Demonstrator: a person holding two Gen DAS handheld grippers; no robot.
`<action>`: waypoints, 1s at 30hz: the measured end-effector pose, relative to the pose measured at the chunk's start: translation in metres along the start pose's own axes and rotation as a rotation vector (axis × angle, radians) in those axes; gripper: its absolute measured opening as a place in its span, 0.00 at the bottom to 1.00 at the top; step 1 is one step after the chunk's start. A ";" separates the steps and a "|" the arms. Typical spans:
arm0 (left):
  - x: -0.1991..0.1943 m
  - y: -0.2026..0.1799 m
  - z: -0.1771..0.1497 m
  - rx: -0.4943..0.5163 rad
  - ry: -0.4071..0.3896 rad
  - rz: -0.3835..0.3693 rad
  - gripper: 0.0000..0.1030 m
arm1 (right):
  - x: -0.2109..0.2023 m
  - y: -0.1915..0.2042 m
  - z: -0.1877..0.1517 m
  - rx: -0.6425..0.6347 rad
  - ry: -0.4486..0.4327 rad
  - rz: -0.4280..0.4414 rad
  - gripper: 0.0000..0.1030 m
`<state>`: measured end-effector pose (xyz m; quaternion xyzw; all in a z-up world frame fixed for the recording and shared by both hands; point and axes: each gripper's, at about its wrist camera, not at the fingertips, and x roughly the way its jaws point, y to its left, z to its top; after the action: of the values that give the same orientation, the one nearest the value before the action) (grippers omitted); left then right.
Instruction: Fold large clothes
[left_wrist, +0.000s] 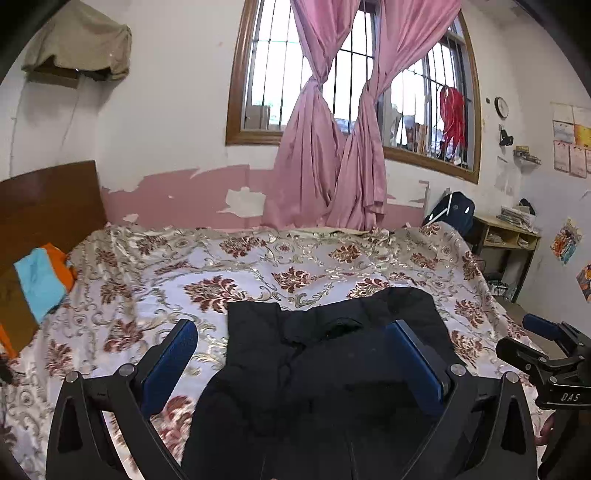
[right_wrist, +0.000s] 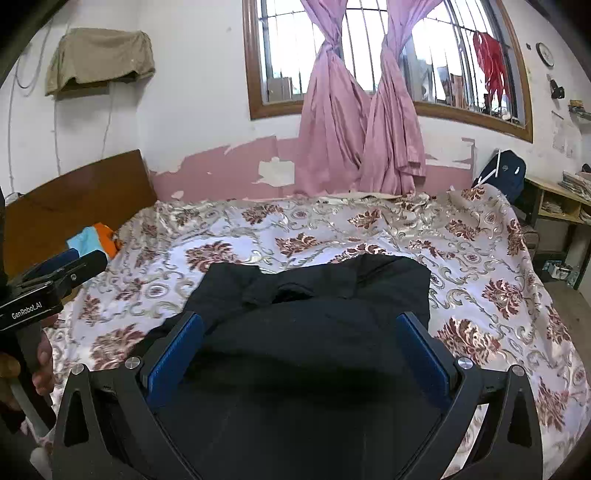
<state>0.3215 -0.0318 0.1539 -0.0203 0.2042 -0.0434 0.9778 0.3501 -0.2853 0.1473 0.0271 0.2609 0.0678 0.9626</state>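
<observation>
A large black garment (left_wrist: 332, 362) lies on the flowered bedspread (left_wrist: 258, 266), bunched along its far edge. My left gripper (left_wrist: 295, 332) is open above its near left part, the left finger over the bedspread, the right finger over the cloth. In the right wrist view the garment (right_wrist: 314, 314) fills the near middle, and my right gripper (right_wrist: 301, 326) is open above it with both blue pads wide apart. The right gripper also shows at the right edge of the left wrist view (left_wrist: 546, 343); the left gripper shows at the left of the right wrist view (right_wrist: 55, 277).
Folded blue and orange clothes (left_wrist: 40, 280) lie by the wooden headboard (left_wrist: 48, 199) at the far left. Pink curtains (left_wrist: 332, 147) hang behind the bed. A dark backpack (left_wrist: 450, 210) and a wooden shelf (left_wrist: 509, 240) stand at the right.
</observation>
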 end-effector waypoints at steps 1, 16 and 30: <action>-0.013 0.000 -0.001 0.006 -0.005 0.006 1.00 | -0.009 0.002 -0.003 0.001 -0.002 0.001 0.98; -0.125 -0.010 -0.037 0.055 -0.059 0.024 1.00 | -0.131 0.035 -0.039 -0.053 -0.095 0.017 0.98; -0.153 -0.009 -0.091 0.085 -0.021 0.011 1.00 | -0.162 0.044 -0.093 -0.075 -0.098 -0.024 0.98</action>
<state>0.1447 -0.0282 0.1314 0.0221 0.1918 -0.0463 0.9801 0.1595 -0.2637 0.1519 -0.0086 0.2111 0.0647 0.9753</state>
